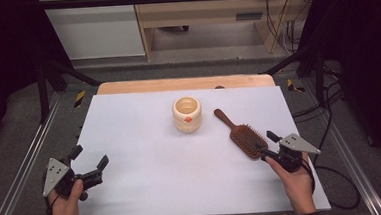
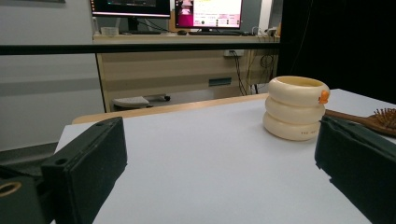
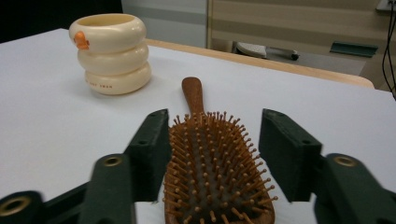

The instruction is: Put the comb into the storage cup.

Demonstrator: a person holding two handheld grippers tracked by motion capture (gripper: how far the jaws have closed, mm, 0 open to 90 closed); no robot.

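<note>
Wooden hairbrush (image 3: 217, 175) sits between the level right claw (image 3: 212, 156), half-open, seemingly not yet pressing it.

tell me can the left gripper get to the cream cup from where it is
Probably yes: the left gripper stands open, and only bare table lies between it and the cream cup.

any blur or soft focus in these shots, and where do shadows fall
High view: evenly lit, dark at the side edges. Right gripper view: the hairbrush bristles are sharp, the jaw bases at the bottom edge blur, a soft shadow lies beside the cream cup. Left gripper view: near jaws slightly soft.
</note>
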